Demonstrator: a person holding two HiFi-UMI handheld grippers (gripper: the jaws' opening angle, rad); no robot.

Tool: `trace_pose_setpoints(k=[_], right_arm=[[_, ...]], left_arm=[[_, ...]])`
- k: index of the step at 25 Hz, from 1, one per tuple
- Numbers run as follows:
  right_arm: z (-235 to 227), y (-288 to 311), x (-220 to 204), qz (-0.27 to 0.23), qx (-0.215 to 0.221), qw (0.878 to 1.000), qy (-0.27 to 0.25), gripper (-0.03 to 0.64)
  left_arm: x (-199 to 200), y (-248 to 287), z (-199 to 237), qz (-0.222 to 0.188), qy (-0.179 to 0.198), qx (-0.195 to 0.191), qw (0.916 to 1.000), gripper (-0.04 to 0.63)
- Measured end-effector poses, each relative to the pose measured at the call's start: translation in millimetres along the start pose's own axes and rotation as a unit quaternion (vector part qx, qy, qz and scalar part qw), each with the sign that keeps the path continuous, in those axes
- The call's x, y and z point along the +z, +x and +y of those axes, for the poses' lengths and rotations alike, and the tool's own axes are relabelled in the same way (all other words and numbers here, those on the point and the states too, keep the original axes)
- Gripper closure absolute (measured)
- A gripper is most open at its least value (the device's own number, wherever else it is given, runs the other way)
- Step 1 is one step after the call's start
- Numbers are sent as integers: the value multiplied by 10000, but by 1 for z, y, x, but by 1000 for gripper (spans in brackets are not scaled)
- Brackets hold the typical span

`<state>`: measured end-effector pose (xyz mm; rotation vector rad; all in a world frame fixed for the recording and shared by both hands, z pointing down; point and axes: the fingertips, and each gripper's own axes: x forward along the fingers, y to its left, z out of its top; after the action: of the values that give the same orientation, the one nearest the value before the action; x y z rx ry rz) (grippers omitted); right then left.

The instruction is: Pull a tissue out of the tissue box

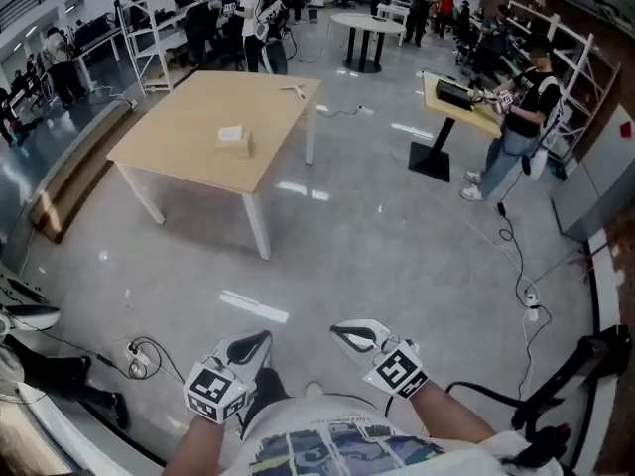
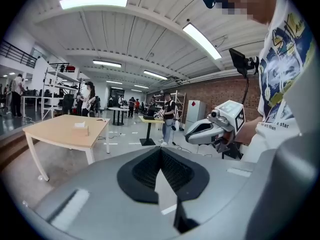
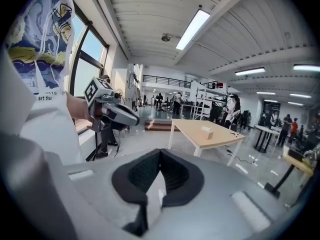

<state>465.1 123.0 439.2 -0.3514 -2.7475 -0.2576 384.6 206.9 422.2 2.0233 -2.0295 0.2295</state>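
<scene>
A small tissue box (image 1: pixel 232 137) with a white tissue showing on top sits on a light wooden table (image 1: pixel 189 152) far ahead of me; it also appears as the box (image 2: pixel 80 129) in the left gripper view and the box (image 3: pixel 207 132) in the right gripper view. My left gripper (image 1: pixel 260 338) and right gripper (image 1: pixel 340 332) are held close to my body, side by side, well short of the table. Both are shut with nothing between their pads. The left gripper's jaws (image 2: pixel 161 151) and the right gripper's jaws (image 3: pixel 160 154) meet at their tips.
Grey polished floor lies between me and the table. Cables and a power strip (image 1: pixel 139 365) lie at my lower left, another cable (image 1: pixel 516 266) at right. A person (image 1: pixel 511 132) stands by a yellow desk (image 1: pixel 456 107). A round table (image 1: pixel 367 28) and shelving stand behind.
</scene>
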Motion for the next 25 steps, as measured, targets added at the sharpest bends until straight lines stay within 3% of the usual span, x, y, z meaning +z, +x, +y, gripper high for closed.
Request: trace_pose_setpoints(k=[5, 18, 25], right_arm=[[-1, -6, 11, -66, -4, 10000, -14, 614], [30, -4, -1, 87, 418, 9990, 138, 614], [12, 36, -4, 161, 517, 9981, 298, 614]], left_arm=[[13, -2, -3, -71, 36, 39, 10000, 592], [-9, -25, -19, 12, -204, 239, 9995, 592], [-23, -14, 26, 23, -378, 338, 9987, 592]])
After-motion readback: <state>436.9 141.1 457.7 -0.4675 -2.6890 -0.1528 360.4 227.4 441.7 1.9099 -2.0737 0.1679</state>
